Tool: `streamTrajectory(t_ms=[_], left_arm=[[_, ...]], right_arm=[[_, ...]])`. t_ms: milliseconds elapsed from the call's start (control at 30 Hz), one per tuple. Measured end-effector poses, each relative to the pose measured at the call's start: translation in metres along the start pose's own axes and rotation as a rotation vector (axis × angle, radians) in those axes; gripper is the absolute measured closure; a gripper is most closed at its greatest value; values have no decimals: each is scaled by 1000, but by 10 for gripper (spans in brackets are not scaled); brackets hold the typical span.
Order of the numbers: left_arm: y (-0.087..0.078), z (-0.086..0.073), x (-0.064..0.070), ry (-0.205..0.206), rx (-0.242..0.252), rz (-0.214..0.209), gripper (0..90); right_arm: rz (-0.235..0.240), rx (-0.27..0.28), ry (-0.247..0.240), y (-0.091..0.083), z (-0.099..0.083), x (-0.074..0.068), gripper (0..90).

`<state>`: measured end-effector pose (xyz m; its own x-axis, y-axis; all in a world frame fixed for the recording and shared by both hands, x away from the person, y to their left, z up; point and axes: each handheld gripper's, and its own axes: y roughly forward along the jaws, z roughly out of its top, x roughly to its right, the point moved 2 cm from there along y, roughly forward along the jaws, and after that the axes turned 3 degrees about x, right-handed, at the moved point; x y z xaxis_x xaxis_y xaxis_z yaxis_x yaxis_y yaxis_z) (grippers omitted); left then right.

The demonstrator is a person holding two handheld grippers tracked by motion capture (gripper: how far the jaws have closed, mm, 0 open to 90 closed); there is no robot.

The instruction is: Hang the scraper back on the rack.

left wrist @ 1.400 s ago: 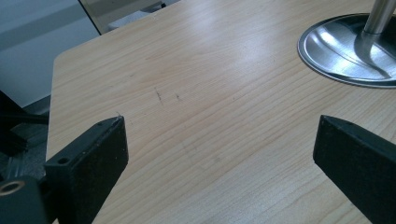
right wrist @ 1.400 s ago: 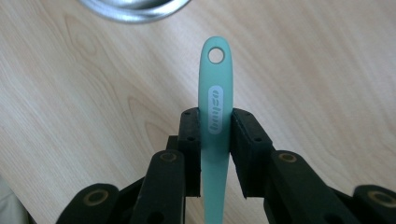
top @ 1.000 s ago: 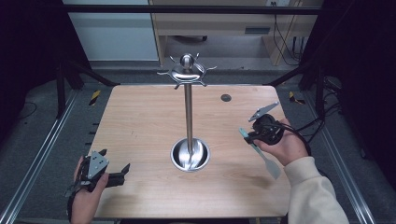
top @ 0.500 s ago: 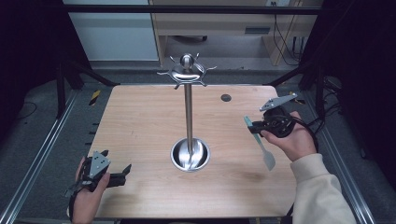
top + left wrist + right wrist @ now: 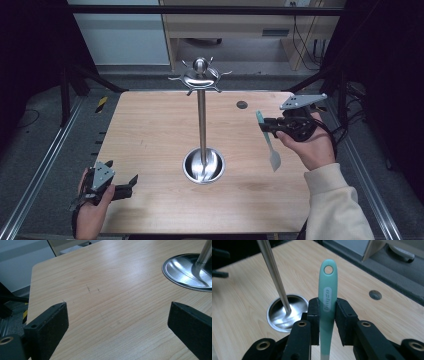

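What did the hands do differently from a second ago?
The right gripper, clamped on the green spatula, lifted it and carried it farther back along the table's right side. The left gripper stayed open at the near left corner, and the metal stand did not move.

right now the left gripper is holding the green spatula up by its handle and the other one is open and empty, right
Not quite: the right gripper holds the green spatula by its handle, its fingers closed on it in the right gripper view. The left gripper is open and empty.
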<state>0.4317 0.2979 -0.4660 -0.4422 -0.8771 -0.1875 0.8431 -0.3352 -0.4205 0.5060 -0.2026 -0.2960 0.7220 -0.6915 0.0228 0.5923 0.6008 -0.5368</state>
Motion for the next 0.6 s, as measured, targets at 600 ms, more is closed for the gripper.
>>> streamTrajectory(t_ms=[600], left_arm=[[1,1,2,20,-6,1,30]], right_arm=[[-5,120,14,-9,19,-9,746]])
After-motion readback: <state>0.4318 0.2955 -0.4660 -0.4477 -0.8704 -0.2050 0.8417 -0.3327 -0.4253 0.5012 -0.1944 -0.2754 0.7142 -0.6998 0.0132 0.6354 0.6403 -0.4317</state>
